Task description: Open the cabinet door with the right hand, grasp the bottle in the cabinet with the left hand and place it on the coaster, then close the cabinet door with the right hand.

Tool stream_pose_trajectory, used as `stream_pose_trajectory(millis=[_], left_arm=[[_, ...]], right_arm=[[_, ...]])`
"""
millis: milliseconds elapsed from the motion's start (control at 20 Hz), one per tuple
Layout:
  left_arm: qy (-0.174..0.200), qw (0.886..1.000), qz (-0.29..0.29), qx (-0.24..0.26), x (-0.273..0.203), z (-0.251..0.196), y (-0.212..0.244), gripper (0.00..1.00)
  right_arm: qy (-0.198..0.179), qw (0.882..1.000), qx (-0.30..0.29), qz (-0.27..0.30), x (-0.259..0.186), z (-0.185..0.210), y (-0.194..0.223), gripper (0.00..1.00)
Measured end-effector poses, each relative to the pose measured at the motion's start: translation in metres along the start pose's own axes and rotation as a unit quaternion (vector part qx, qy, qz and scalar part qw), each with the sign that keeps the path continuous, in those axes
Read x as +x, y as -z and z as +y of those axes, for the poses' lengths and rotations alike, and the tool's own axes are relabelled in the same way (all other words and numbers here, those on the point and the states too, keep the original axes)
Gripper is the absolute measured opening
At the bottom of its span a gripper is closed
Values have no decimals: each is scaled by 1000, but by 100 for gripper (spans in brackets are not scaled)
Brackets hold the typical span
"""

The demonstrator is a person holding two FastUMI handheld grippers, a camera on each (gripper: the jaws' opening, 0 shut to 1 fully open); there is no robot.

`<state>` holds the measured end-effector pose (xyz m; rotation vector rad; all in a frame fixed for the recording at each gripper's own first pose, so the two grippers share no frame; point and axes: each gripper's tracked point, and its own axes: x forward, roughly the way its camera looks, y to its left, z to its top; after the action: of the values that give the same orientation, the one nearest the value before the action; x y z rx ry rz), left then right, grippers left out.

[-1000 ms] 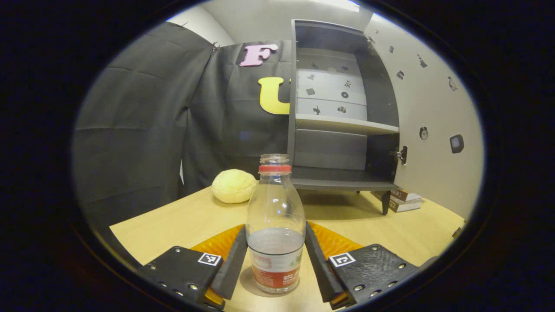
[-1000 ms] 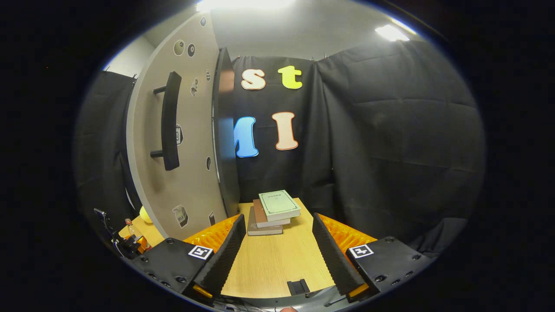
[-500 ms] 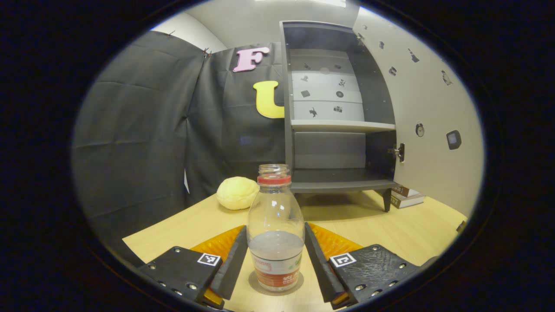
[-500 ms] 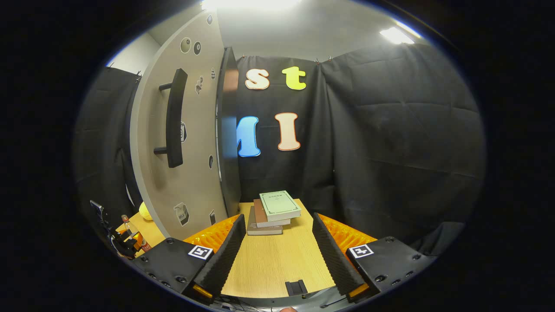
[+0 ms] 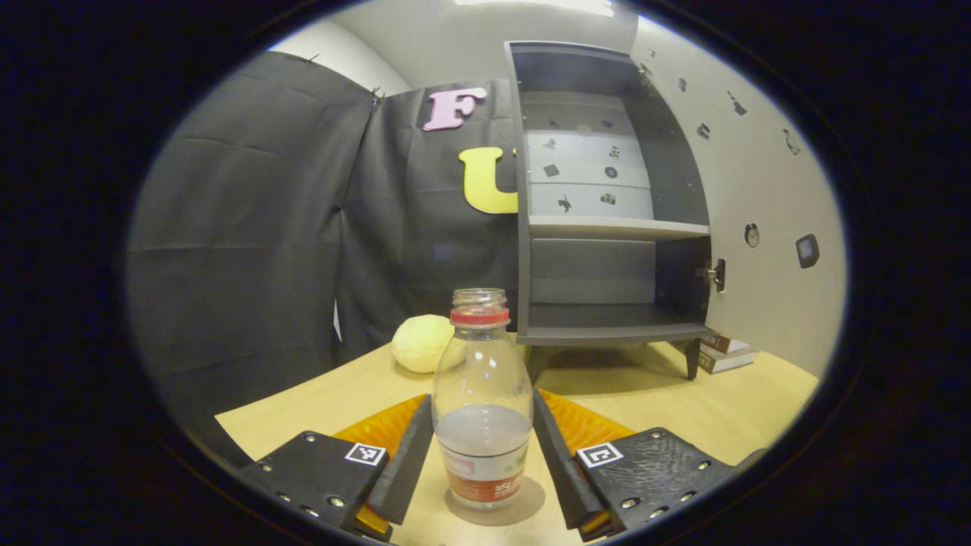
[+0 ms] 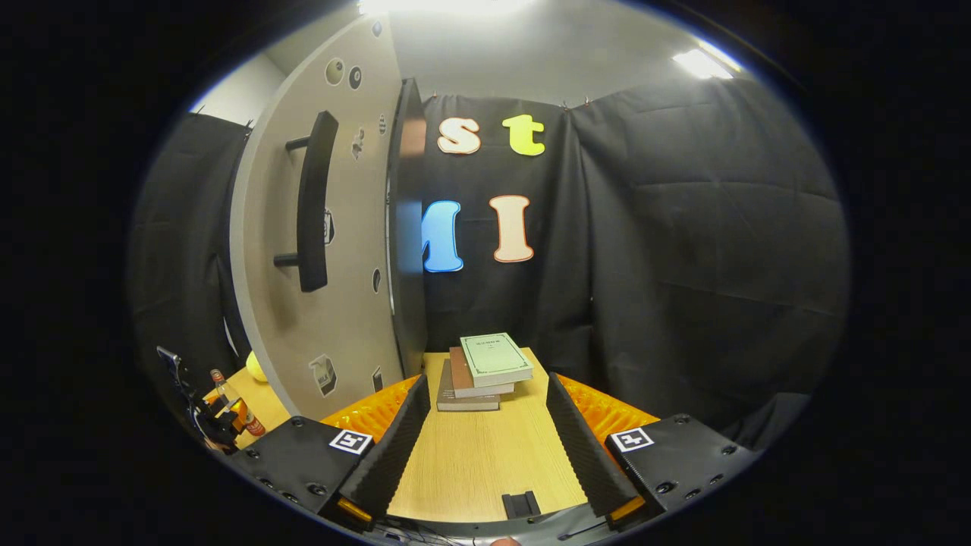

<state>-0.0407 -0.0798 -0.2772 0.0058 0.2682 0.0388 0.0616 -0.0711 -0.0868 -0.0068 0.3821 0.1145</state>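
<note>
The cabinet [image 5: 607, 227] is standing at the far side of the desk [image 5: 364, 387] with its door [image 6: 318, 250] swung wide open, and both shelves inside are lying bare. In the right gripper view the door's outer face is showing at the left, with its long dark handle [image 6: 312, 201] running upright. A stack of books [image 6: 482, 370] is lying on the desk just right of the door's edge, ahead of the right claw [image 6: 482, 447], whose fingers are standing well apart with nothing between them.

In the left gripper view, a pale yellow round lump [image 5: 423, 343] is sitting on the desk to the left of the cabinet's foot. Nearer, the bottle [image 5: 482, 398] is standing upright on the desk between the fingers of the left claw [image 5: 482, 455]. It is clear, uncapped, with a red neck ring and some liquid in its lower part. Whether the claw's fingers are pressing the bottle's sides or only flanking them, I cannot tell.
</note>
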Motion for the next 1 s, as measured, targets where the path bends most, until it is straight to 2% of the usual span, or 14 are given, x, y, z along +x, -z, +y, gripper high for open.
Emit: stream_pose_trajectory(millis=[350,500,600,1000], left_arm=[[6,1000,9,10,-9,-8,9,73],[-3,1000,16,15,-12,-4,8,81],[-3,1000,16,17,-16,-4,5,78],[1,999,-13,39,-28,-13,-43,80]], right_arm=[[-4,1000,-16,-15,5,10,-8,98],[-6,1000,-14,-14,6,10,-8,98],[-9,1000,-11,-12,6,11,-6,98],[-3,1000,-9,-29,1,1,-18,98]])
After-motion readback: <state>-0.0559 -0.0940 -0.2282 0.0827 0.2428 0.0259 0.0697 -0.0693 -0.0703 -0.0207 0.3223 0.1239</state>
